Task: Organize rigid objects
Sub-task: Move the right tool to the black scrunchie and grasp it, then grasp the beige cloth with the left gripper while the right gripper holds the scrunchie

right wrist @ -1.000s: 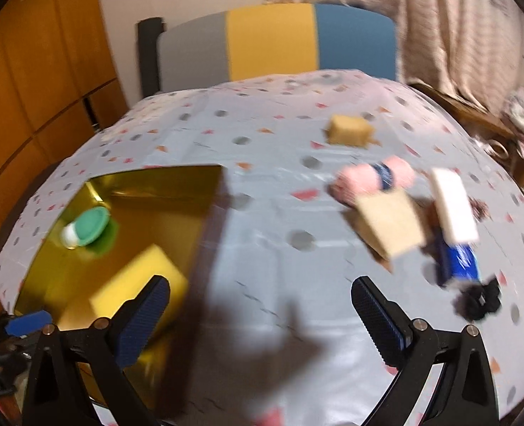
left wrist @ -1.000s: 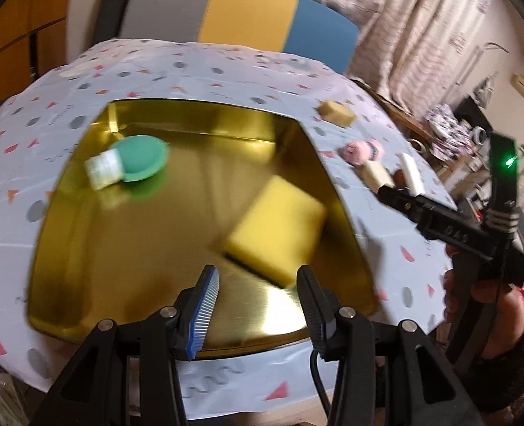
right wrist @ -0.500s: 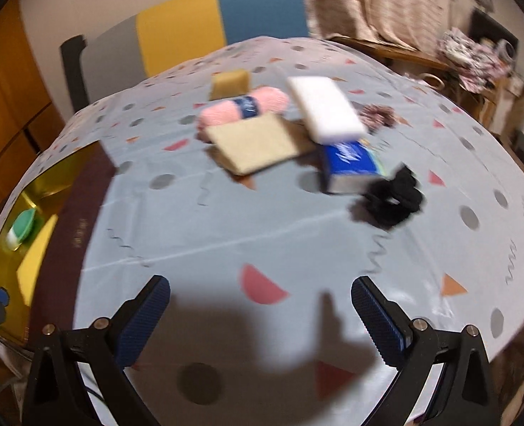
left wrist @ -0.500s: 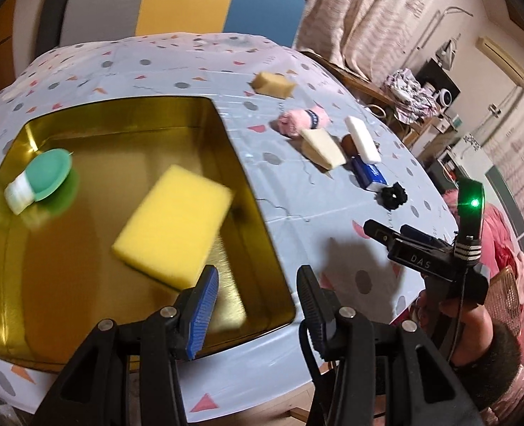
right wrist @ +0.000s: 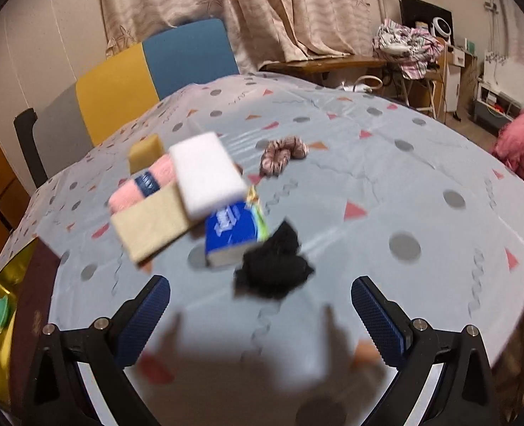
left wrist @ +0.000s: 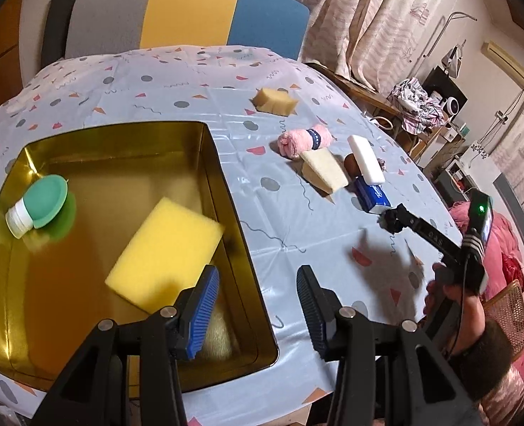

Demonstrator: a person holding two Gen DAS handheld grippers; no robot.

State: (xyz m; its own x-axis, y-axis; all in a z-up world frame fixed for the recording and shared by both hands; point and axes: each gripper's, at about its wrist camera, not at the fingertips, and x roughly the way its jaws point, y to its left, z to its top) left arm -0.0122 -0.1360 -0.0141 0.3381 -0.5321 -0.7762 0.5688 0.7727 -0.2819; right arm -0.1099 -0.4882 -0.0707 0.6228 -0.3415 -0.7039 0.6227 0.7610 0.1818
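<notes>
Step in hand: I judge that I am reaching with the right tool (right wrist: pixel 260 314) for the next thing in the pile on the table (right wrist: pixel 403 184).
Right tool: jaws wide apart and empty, low over the table, pointing at the black fabric thing (right wrist: pixel 274 266).
Left tool (left wrist: pixel 258 305): partly open and empty, over the near rim of the gold tin (left wrist: pixel 222 174).
Already in the tin: yellow sponge (left wrist: pixel 166 248) and a green-lidded jar (left wrist: pixel 36 204).
Left outside: blue tissue pack (right wrist: pixel 231 232), white block (right wrist: pixel 207 177), beige pad (right wrist: pixel 152 225), pink yarn (right wrist: pixel 141 186), tan sponge (right wrist: pixel 144 151), patterned scrunchie (right wrist: pixel 283 154).
Next move: I think I should choose a rigid piece, perhaps the white block lying on top, not the soft fabric.
</notes>
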